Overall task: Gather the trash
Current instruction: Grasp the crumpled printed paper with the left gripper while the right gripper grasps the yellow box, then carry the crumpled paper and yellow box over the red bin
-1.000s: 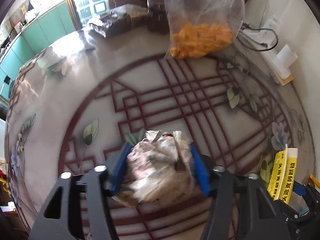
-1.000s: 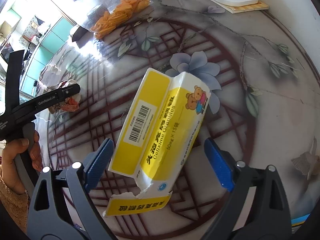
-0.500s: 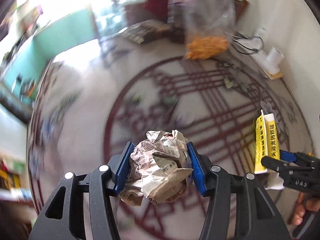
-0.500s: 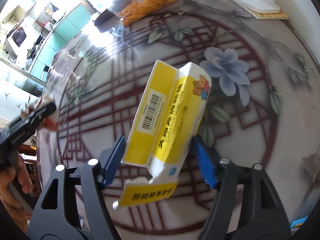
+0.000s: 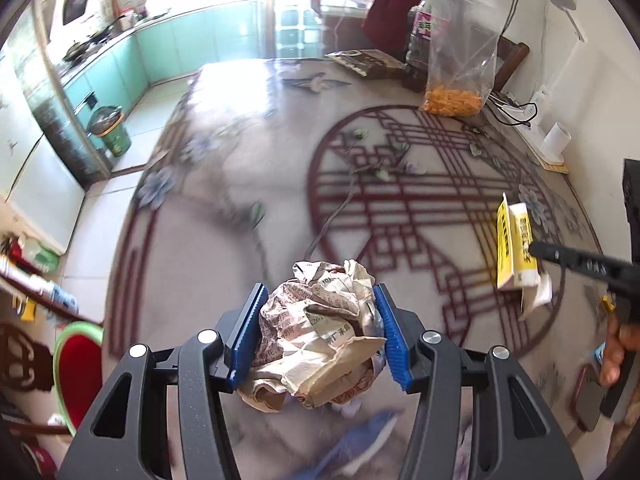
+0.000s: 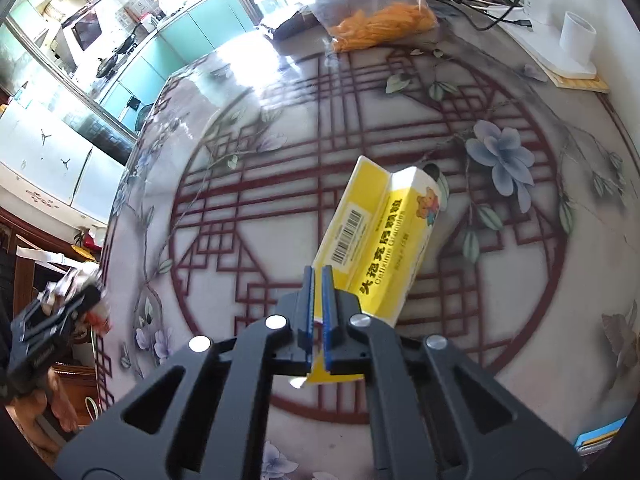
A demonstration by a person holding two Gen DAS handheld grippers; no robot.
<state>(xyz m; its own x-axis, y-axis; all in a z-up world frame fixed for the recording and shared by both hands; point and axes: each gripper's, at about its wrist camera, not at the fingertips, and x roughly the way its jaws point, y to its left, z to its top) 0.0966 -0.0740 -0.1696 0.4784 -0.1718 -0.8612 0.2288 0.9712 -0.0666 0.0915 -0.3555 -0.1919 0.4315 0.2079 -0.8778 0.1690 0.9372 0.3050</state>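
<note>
At lower centre, left tongs (image 5: 318, 334) squeeze soft crumpled paper (image 5: 320, 332); right tongs (image 6: 316, 312) pinch the light yellow carton (image 6: 380, 248) by its torn flap.

Left view: patterned round tabletop (image 5: 280, 184) smeared by motion blur at left. Flattened yellow cardboard box (image 6: 376, 248): near end hidden behind right gripper (image 6: 316, 312); small print unreadable.

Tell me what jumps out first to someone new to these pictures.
The crumpled newspaper ball is clamped in the left gripper, filling the lower middle of its view. The right gripper pinches the torn yellow medicine box above the red-latticed table. At the table's far edge stands a clear bag of orange snacks.
</note>
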